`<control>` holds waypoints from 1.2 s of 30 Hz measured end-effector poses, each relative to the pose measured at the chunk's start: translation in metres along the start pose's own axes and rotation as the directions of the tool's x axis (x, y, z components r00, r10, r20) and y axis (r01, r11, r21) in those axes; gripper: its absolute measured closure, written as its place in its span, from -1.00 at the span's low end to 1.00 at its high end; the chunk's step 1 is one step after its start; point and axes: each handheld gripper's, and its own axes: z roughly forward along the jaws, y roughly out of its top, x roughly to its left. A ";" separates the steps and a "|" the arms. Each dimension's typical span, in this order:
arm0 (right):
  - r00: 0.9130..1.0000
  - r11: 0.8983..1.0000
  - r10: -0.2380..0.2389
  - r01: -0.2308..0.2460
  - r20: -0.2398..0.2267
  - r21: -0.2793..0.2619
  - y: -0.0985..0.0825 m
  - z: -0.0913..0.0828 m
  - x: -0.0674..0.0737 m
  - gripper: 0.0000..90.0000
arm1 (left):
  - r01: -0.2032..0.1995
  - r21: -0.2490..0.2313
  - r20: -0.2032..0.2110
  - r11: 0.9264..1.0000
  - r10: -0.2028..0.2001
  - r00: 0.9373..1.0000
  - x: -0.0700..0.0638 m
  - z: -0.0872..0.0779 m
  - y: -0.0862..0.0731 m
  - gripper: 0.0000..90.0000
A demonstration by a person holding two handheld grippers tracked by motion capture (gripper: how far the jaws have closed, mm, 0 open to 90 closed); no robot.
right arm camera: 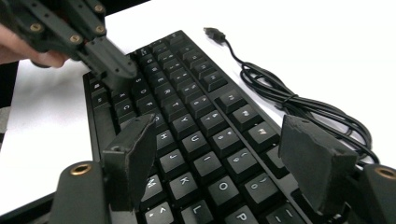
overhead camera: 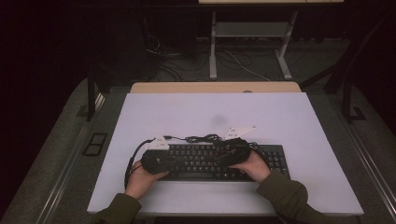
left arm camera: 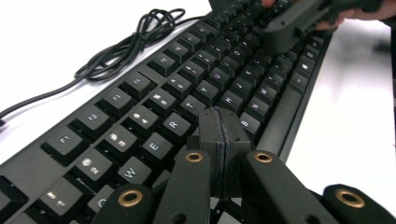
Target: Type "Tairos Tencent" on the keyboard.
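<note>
Keyboard (overhead camera: 205, 161) middle hidden under grippers, hands.

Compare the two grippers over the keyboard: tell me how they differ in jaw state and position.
The left gripper has its jaws pressed together, while the right gripper holds its jaws wide apart. The left gripper's closed tip points down at the letter keys near the keyboard's left end; the right gripper hangs over the keys further right, with nothing between its jaws. Both are black, hand-held and over the same black keyboard, whose cable lies bundled beside it.

Left claw (left arm camera: 219, 135) pressed closed, right claw (right arm camera: 224, 158) spread wide, both held low by hands
</note>
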 end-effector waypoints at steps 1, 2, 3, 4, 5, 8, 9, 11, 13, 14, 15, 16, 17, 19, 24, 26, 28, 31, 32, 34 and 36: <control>1.000 1.000 0.002 -0.002 0.002 -0.002 0.000 0.000 0.000 -0.40 | -0.002 0.004 0.002 1.000 0.002 1.000 0.000 0.001 0.000 0.98; 1.000 1.000 0.002 -0.002 0.002 -0.002 0.000 -0.001 -0.001 -0.40 | -0.005 0.011 0.004 1.000 0.005 1.000 -0.001 0.001 -0.001 0.98; 1.000 1.000 0.002 -0.002 0.003 -0.003 0.000 -0.001 -0.001 -0.40 | -0.002 0.014 0.007 1.000 0.002 1.000 -0.001 0.002 -0.001 0.98; 1.000 1.000 0.000 0.000 0.004 -0.002 -0.001 -0.001 -0.001 -0.40 | -0.004 0.019 0.011 1.000 0.004 1.000 -0.001 0.002 -0.001 0.98; 1.000 1.000 -0.001 0.001 0.005 -0.001 -0.001 0.000 -0.001 -0.41 | -0.005 0.022 0.015 1.000 0.005 1.000 -0.001 0.002 -0.001 0.98; 1.000 1.000 -0.001 0.001 0.006 -0.001 -0.001 0.000 -0.001 -0.41 | -0.009 0.033 0.023 0.999 0.008 1.000 -0.001 0.003 -0.002 0.98; 1.000 1.000 -0.001 0.001 0.006 -0.001 -0.001 0.000 -0.001 -0.41 | -0.013 0.038 0.025 0.999 0.012 1.000 -0.001 0.004 -0.002 0.98; 1.000 1.000 -0.001 0.001 0.007 0.000 -0.001 0.000 -0.001 -0.41 | -0.014 0.045 0.025 0.999 0.013 1.000 -0.002 0.005 -0.003 0.98; 1.000 1.000 0.001 -0.001 0.009 0.000 -0.001 0.000 -0.001 -0.41 | -0.023 0.058 0.030 0.998 0.021 0.999 -0.002 0.006 -0.003 0.98; 1.000 1.000 0.000 0.000 0.009 0.000 -0.001 0.000 -0.001 -0.41 | -0.027 0.060 0.031 0.998 0.026 0.999 -0.002 0.007 -0.003 0.98; 1.000 1.000 -0.001 0.001 0.009 -0.001 -0.001 0.000 -0.001 -0.41 | -0.029 0.068 0.030 0.997 0.027 0.999 -0.003 0.007 -0.003 0.98; 1.000 1.000 0.000 0.000 0.010 -0.001 -0.001 0.000 -0.001 -0.41 | -0.031 0.072 0.030 0.997 0.029 0.999 -0.003 0.007 -0.003 0.98; 1.000 1.000 -0.001 0.001 0.010 -0.001 -0.001 0.000 -0.001 -0.41 | -0.027 0.072 0.030 0.997 0.025 0.999 -0.003 0.008 -0.004 0.98; 1.000 1.000 0.000 0.000 0.009 -0.001 -0.001 0.000 -0.001 -0.41 | -0.031 0.074 0.034 0.997 0.029 0.999 -0.003 0.008 -0.003 0.98; 1.000 1.000 0.000 0.000 0.011 0.000 -0.001 0.000 -0.001 -0.41 | -0.030 0.073 0.034 0.997 0.027 0.999 -0.003 0.009 -0.004 0.98; 1.000 1.000 0.000 0.000 0.011 -0.001 -0.001 0.000 -0.001 -0.42 | -0.028 0.073 0.033 0.997 0.026 0.999 -0.003 0.009 -0.004 0.98; 1.000 1.000 0.000 0.000 0.012 -0.001 -0.001 0.000 -0.001 -0.41 | -0.032 0.075 0.035 0.997 0.029 0.999 -0.003 0.009 -0.004 0.98; 1.000 1.000 0.001 -0.001 0.012 0.000 -0.001 0.000 -0.001 -0.42 | -0.023 0.081 0.034 0.996 0.021 0.999 -0.002 0.010 -0.005 0.98; 1.000 1.000 0.001 -0.001 0.012 0.000 -0.001 0.000 -0.001 -0.41 | -0.025 0.082 0.034 0.996 0.022 0.999 -0.002 0.010 -0.005 0.98; 1.000 1.000 0.000 0.000 0.012 -0.001 -0.001 0.000 -0.001 -0.41 | -0.025 0.082 0.033 0.996 0.022 0.999 -0.002 0.010 -0.005 0.98; 1.000 1.000 -0.001 0.001 0.012 -0.002 -0.001 0.000 -0.001 -0.41 | -0.025 0.083 0.032 0.996 0.023 0.999 -0.002 0.010 -0.005 0.98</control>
